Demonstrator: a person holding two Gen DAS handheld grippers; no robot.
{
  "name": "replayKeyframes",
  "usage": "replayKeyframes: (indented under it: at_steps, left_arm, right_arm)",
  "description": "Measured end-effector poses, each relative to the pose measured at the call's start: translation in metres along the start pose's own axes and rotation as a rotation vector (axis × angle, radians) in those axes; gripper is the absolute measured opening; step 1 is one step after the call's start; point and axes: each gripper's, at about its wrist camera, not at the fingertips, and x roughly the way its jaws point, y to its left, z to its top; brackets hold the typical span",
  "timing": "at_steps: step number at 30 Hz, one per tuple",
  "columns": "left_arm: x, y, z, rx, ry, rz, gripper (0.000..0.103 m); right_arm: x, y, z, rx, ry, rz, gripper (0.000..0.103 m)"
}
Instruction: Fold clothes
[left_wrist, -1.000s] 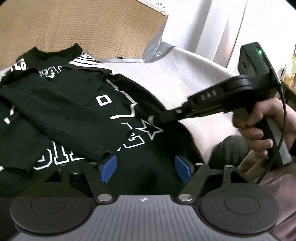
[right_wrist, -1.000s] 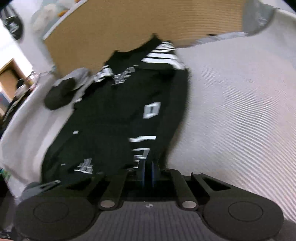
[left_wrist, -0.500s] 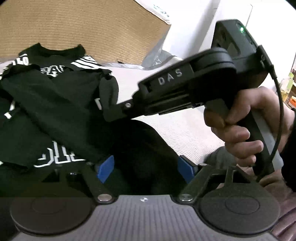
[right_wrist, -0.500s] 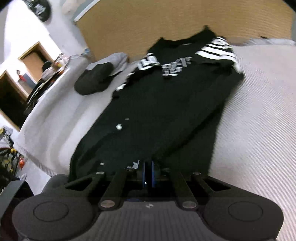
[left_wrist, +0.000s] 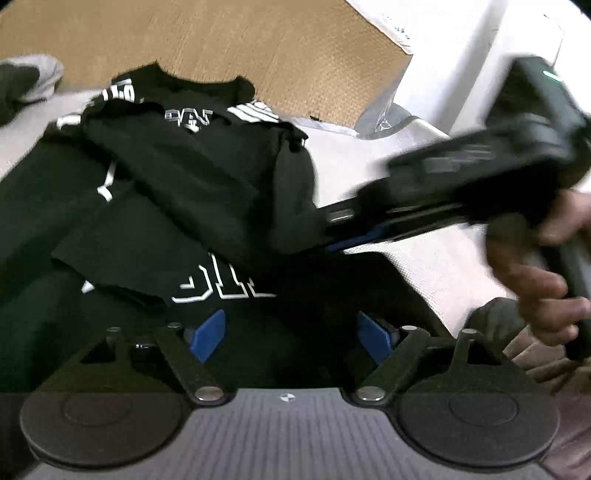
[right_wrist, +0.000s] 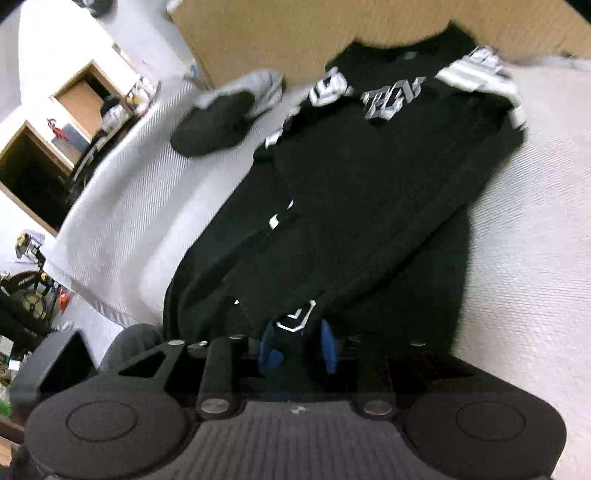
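Right gripper (right_wrist: 297, 345) fingers just opening, black shirt (right_wrist: 369, 206) hem loose between; left gripper (left_wrist: 291, 332) fingers spread at 6 o'clock.

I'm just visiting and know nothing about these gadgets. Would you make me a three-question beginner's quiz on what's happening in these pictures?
1. True or false: the black T-shirt with white lettering lies on a pale bedcover.
2. Which gripper stands wider open? A) left gripper B) right gripper
3. Fill in: behind the shirt stands a tan, woven-looking ____.

Key
1. True.
2. A. The left gripper's blue pads stand far apart over the shirt's near edge; the right gripper's jaws have just been opening, with a fold of the shirt between them but apparently no longer pinched.
3. Headboard, or panel.
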Motion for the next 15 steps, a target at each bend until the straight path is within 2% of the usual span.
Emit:
replayKeyframes:
  at_steps: [3, 5, 10, 15]
  left_arm:
    - [0.004, -0.007, 0.000, 0.037, 0.005, 0.003, 0.081]
    - [0.007, -0.009, -0.002, 0.040, 0.014, -0.007, 0.081]
    - [0.007, -0.007, -0.003, 0.008, 0.006, -0.037, 0.081]
    - [0.001, 0.012, 0.008, -0.151, -0.040, -0.088, 0.081]
  right_arm:
    - [-0.037, -0.015, -0.010, 0.006, -0.077, -0.035, 0.039]
    - [-0.054, -0.032, -0.018, 0.027, -0.098, -0.084, 0.043]
    - [-0.052, -0.061, -0.044, 0.046, 0.028, -0.116, 0.044]
    - [-0.036, -0.055, -0.058, 0.002, 0.106, -0.065, 0.044]
